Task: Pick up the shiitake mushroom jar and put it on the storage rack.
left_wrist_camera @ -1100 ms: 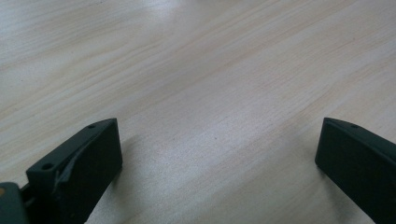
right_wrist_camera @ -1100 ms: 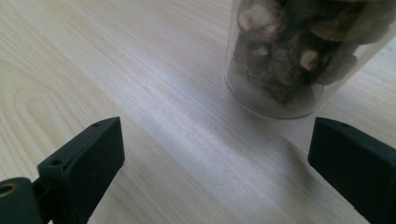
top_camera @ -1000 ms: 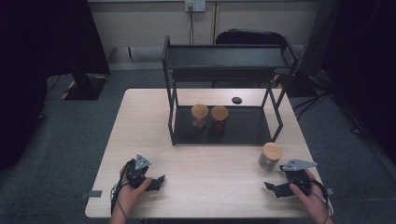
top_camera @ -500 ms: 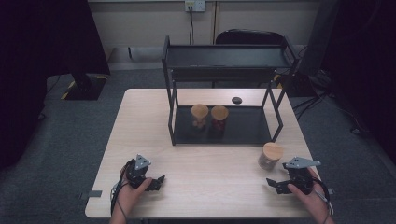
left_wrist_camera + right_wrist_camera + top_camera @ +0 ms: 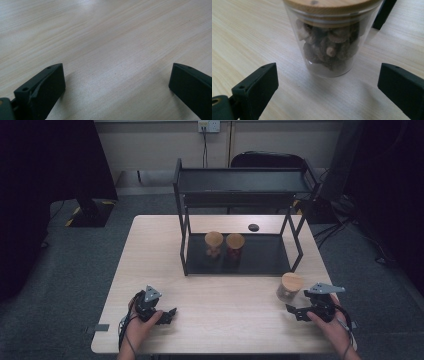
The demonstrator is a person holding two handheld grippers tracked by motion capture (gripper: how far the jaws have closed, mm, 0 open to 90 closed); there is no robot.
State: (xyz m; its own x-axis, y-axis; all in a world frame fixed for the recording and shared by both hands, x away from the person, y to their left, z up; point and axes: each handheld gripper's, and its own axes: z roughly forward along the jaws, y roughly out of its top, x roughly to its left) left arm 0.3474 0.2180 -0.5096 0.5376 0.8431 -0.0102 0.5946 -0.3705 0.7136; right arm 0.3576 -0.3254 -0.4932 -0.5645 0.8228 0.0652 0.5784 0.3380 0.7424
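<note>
In the high view, the jar (image 5: 289,286) you are reaching for stands upright on the table (image 5: 150,250), in the lower right of the frame, just outside the front right leg of the black shelf rack (image 5: 240,187). Its long axis is vertical, with a round wooden lid on top and brown pieces inside the clear glass. Your right gripper (image 5: 296,311) sits just below it in the frame and a little to its right, pointing towards it, so this hand is far nearer than the other. In the right gripper view the jar (image 5: 331,37) stands straight ahead, centred between wide-apart jaws that touch nothing. Your left gripper (image 5: 169,314) rests in the lower left of the high view, well apart from the jar, with jaws also wide apart and holding nothing, bare wood beneath. Two more jars (image 5: 224,245) stand inside the rack.
</note>
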